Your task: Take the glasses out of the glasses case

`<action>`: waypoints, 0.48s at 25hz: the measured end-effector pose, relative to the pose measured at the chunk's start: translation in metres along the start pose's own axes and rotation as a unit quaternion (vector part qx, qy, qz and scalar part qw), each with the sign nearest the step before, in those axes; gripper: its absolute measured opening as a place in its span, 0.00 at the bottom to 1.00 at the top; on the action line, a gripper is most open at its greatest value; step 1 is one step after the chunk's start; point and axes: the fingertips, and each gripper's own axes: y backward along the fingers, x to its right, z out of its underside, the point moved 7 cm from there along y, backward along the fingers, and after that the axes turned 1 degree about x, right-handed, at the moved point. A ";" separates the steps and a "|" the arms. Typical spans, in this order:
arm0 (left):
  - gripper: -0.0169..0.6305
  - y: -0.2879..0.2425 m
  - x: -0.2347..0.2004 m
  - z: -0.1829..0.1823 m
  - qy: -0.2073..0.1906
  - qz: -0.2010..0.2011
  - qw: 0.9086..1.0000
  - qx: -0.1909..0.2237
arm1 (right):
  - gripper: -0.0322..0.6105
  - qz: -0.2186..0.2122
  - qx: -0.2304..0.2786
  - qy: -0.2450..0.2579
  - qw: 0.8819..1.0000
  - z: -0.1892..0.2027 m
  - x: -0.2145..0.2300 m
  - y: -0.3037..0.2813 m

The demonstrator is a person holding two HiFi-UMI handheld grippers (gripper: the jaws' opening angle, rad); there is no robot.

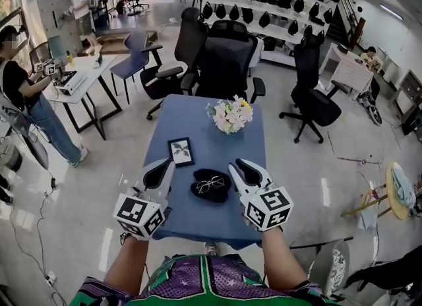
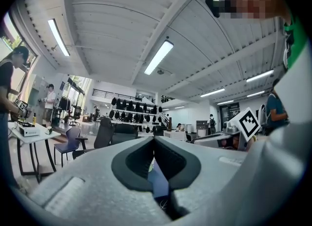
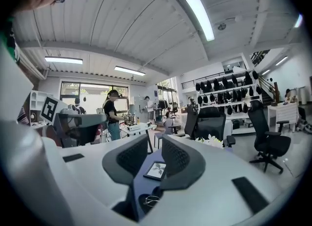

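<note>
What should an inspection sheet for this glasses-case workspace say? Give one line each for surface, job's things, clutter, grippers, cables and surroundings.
Surface: blue table, mostly bare.
Job's things: glasses lie on the black glasses case, near the front edge.
Clutter: picture frame and flowers, further back.
Grippers: left gripper shut, empty; right gripper open, empty; they flank the case.
Cables: one cable on the floor, left.
Surroundings: office chairs behind the table; a person at a side desk.

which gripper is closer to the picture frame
Left. The left gripper sits just short of the picture frame; the right gripper is farther off, on the far side of the glasses case.
</note>
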 end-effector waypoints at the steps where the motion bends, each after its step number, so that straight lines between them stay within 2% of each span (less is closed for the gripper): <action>1: 0.05 0.000 0.001 0.000 0.000 -0.001 1.000 0.000 | 0.17 -0.001 -0.005 0.001 1.000 0.003 0.001 -0.001; 12: 0.05 -0.006 0.009 0.009 -0.005 -0.012 1.000 -0.006 | 0.17 -0.043 -0.093 0.002 0.995 0.065 0.009 -0.032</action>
